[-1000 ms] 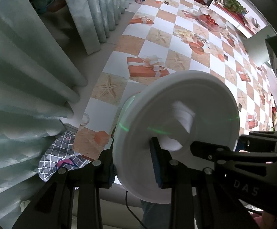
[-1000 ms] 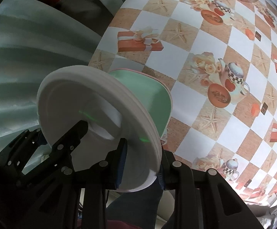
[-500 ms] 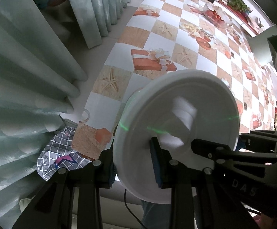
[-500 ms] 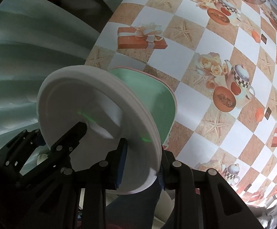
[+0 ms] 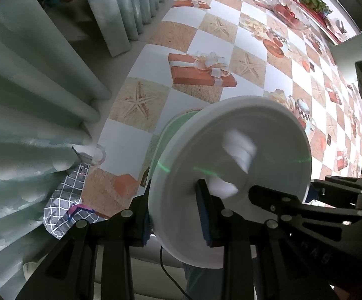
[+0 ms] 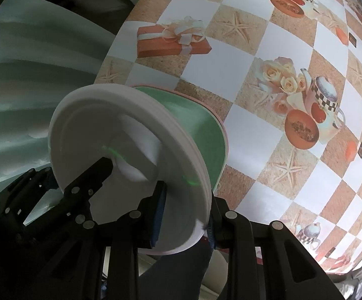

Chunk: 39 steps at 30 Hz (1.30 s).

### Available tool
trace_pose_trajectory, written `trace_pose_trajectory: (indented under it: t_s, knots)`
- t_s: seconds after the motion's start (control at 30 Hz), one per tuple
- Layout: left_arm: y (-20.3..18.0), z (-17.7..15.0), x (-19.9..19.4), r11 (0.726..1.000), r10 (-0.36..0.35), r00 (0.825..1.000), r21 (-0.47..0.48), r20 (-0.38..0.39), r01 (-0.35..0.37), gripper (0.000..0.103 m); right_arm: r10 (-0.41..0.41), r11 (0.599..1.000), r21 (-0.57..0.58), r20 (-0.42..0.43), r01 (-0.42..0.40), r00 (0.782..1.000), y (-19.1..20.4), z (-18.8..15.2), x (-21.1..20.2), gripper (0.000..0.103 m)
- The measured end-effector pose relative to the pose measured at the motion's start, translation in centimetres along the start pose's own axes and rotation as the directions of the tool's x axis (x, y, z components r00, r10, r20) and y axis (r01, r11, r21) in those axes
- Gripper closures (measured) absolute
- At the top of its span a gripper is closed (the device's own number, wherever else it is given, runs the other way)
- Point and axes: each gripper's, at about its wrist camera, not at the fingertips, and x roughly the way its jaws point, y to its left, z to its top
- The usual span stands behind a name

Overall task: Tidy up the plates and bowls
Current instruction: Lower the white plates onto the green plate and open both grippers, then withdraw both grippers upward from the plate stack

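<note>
Right wrist: green plate (image 6: 205, 135) half hidden

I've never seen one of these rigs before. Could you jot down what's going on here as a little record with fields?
Held item: stack of white plates, on edge, with a green plate behind
Left gripper: jaws clamped on the stack's rim
Right gripper: jaws clamped on the same stack
Below: table with a checkered cloth
Far end: glass bowl of red fruit
Beside table: pale curtain
</note>
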Motion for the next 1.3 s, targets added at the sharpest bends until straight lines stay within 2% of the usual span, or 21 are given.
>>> trace_pose_trajectory:
  t_s: [0.1,0.2,0.27,0.33,0.37,0.4,0.43,0.47,0.5,0.53,0.63,0.73,0.87,0.93,1.07,1.3]
  knots:
    - [-0.1,0.1,0.3,1.0,0.003,1.0,0.009,0.004,-0.003,0.069,-0.006,1.0,-0.004,-0.003,0.006,1.0,-0.1,-0.2,0.3,0.071]
    - [0.0,0.0,0.4,1.0,0.012,1.0,0.006,0.01,-0.012,0.062,0.017,1.0,0.001,-0.017,-0.017,1.0,-0.3,-0.5,0.6,0.071]
    - [0.3,-0.1,0.4,0.999,0.043,0.999,-0.002,0.014,-0.042,0.043,0.019,1.0,0.0,-0.02,-0.019,1.0,-0.3,-0.7,0.6,0.071]
    - [0.8,-0.3,0.2,0.997,0.069,0.997,-0.016,0.021,-0.069,0.03,0.007,1.0,-0.002,-0.017,-0.007,1.0,-0.5,-0.9,0.3,0.069]
    - [1.2,-0.4,-0.1,0.997,0.076,0.997,-0.028,0.03,-0.075,0.028,0.004,1.0,-0.004,-0.012,-0.004,1.0,-0.5,-1.1,0.1,0.066]
    - [1.5,-0.6,-0.3,0.996,0.08,0.996,-0.037,0.04,-0.079,0.028,0.002,1.0,-0.005,0.001,-0.002,1.0,-0.6,-1.3,-0.3,0.053]
    - [1.9,-0.7,-0.7,0.996,0.079,0.995,-0.042,0.057,-0.076,0.026,-0.02,1.0,-0.004,0.015,0.02,1.0,-0.7,-1.5,-0.7,0.032]
    - [2.2,-0.8,-1.0,0.996,0.078,0.995,-0.041,0.068,-0.075,0.019,-0.042,0.999,-0.001,0.028,0.042,0.999,-1.0,-1.5,-1.1,0.022]
    - [2.4,-0.9,-1.4,0.996,0.082,0.994,-0.035,0.078,-0.08,0.016,-0.046,0.999,0.002,0.046,0.046,0.998,-1.3,-1.7,-1.7,0.007]
    - [2.5,-1.1,-1.8,0.996,0.088,0.993,-0.022,0.084,-0.087,0.012,-0.031,1.0,0.004,0.057,0.031,0.998,-1.5,-1.9,-2.2,0.003]
    - [2.2,-1.5,-3.0,0.995,0.093,0.991,0.026,0.101,-0.096,0.01,-0.019,1.0,-0.005,0.086,0.02,0.996,-1.7,-2.7,-3.7,0.003]
    - [1.3,-2.0,-4.7,0.993,0.088,0.984,0.06,0.153,-0.098,0.01,-0.017,0.999,-0.028,0.117,0.021,0.993,-1.6,-3.2,-5.4,0.001]
    - [0.2,-2.5,-8.1,0.988,0.11,0.959,0.079,0.263,-0.135,0.01,-0.048,0.998,-0.032,0.168,0.054,0.985,-1.8,-3.5,-8.5,0.001]
    - [-0.2,-2.5,-9.7,0.986,0.118,0.952,0.078,0.283,-0.146,0.01,-0.061,0.997,-0.039,0.189,0.069,0.98,-1.4,-3.4,-9.8,0.001]
    - [-0.9,-2.1,-11.2,0.99,0.053,0.971,0.115,0.232,-0.082,0.01,-0.08,0.992,-0.074,0.209,0.097,0.975,-0.8,-3.6,-11.5,0.001]
    - [-2.6,-2.8,-13.3,0.978,0.068,0.98,0.181,0.188,-0.102,0.01,-0.097,0.987,-0.105,0.237,0.124,0.967,0.0,-4.9,-14.4,0.001]
